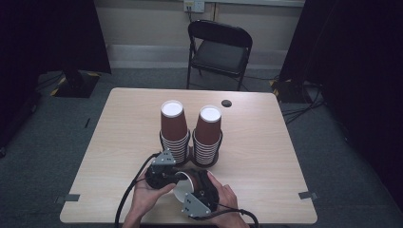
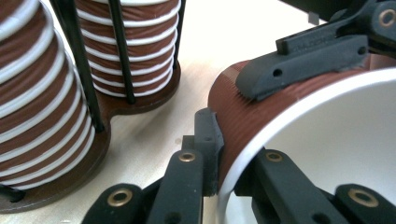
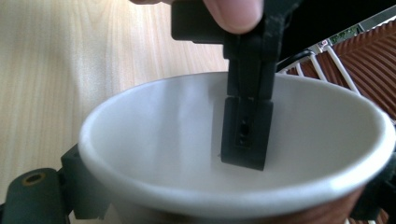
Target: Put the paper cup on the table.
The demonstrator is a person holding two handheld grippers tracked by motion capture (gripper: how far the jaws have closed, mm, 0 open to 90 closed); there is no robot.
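A brown ribbed paper cup (image 1: pixel 179 194) with a white inside lies on its side above the table's near edge, held between both grippers. My left gripper (image 1: pixel 177 176) (image 2: pixel 229 154) is shut on the cup (image 2: pixel 243 112) at its rim, one jaw outside the wall and one inside. That inside jaw appears in the right gripper view as a black finger (image 3: pixel 245 135) within the cup (image 3: pixel 154 121). My right gripper (image 1: pixel 188 185) (image 3: pixel 229 196) has its jaws on either side of the cup's body; one of its pads (image 2: pixel 289 65) rests on the ribbed wall.
Two tall stacks of upside-down brown cups (image 1: pixel 172 128) (image 1: pixel 208 133) stand on a dark holder base (image 2: pixel 140 105) with black rods, just beyond the grippers. The wooden table (image 1: pixel 266 156) has a black grommet (image 1: pixel 226 103) at the far edge. A folding chair (image 1: pixel 218 52) stands behind.
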